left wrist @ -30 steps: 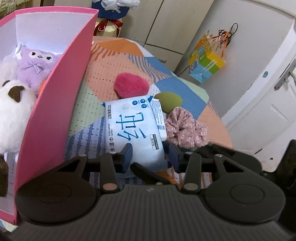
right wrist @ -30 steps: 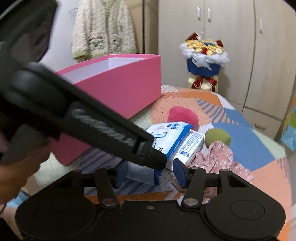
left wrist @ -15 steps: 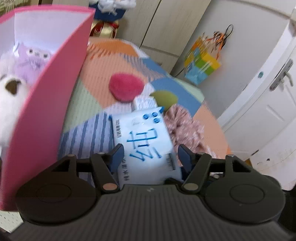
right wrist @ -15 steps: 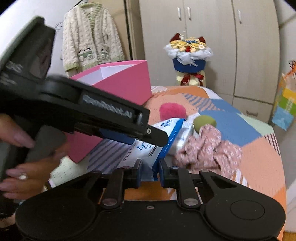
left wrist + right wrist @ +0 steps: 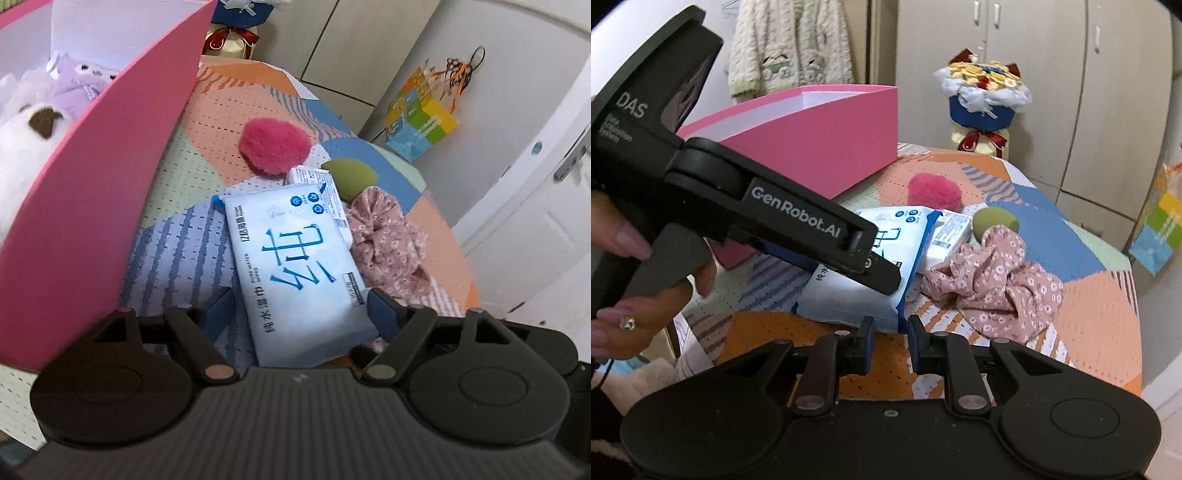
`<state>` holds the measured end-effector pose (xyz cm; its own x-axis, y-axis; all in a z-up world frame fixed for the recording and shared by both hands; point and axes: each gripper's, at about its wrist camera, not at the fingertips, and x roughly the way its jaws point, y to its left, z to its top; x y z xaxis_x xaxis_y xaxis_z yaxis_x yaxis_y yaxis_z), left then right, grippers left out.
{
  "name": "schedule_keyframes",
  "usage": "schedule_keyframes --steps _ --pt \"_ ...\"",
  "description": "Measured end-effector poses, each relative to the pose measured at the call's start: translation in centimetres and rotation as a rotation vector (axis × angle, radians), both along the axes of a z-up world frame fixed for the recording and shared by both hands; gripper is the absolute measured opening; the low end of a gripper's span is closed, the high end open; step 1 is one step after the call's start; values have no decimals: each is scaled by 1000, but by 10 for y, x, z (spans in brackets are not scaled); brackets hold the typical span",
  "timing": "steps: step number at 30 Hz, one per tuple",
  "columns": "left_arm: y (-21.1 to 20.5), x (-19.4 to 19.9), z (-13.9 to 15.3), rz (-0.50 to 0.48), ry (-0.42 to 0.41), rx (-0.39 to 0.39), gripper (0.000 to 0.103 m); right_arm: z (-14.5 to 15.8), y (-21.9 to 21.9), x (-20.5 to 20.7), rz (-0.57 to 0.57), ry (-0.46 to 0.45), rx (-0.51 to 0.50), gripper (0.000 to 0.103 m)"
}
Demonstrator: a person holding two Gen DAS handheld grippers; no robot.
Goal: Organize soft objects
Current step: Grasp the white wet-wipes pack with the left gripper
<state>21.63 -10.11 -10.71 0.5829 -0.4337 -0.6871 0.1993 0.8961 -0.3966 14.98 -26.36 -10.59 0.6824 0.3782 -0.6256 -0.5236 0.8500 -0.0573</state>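
A light blue pack of wet wipes (image 5: 295, 266) lies on the patchwork table; it also shows in the right wrist view (image 5: 864, 291). My left gripper (image 5: 301, 314) is open, with its jaws on either side of the pack's near end. My right gripper (image 5: 889, 338) is nearly shut and empty, just before the pack's near corner. A pink flowered scrunchie (image 5: 388, 247) (image 5: 993, 280), a green sponge (image 5: 351, 175) (image 5: 995, 221) and a pink fluffy puff (image 5: 275, 146) (image 5: 934, 192) lie by the pack. The pink box (image 5: 92, 206) (image 5: 820, 136) holds plush toys (image 5: 22, 155).
A smaller white packet (image 5: 314, 177) (image 5: 949, 232) lies under the wipes' far end. A flower bouquet (image 5: 984, 99) stands beyond the table. A coloured bag (image 5: 421, 118) hangs at the wardrobe on the right. The table edge (image 5: 1134, 332) is close on the right.
My left gripper opened wide and moved forward around the wipes pack's near end. My right gripper closed down from open and drew back a little from the pack.
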Motion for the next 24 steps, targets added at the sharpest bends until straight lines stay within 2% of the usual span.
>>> schedule_keyframes --steps 2,3,5,9,11,16,20,24 --pt "2 -1 -1 12 -5 -1 68 4 5 -4 48 -34 -50 39" --pt "2 -1 -1 18 -8 4 62 5 9 -6 79 -55 -84 41" --pt "2 -3 -1 21 -16 8 58 8 17 -3 118 -74 -134 51" --pt "1 -4 -3 23 -22 14 51 5 28 12 159 -71 -174 57" --pt "2 -6 -3 27 -27 24 47 1 30 19 172 -52 -155 65" --pt "3 -8 -4 24 -38 23 42 -2 31 19 160 -50 -108 71" --pt "6 -9 -4 26 -29 8 39 -8 31 21 151 -39 -69 84" --pt "8 -9 -4 27 -20 -4 39 -10 30 26 130 -11 1 86"
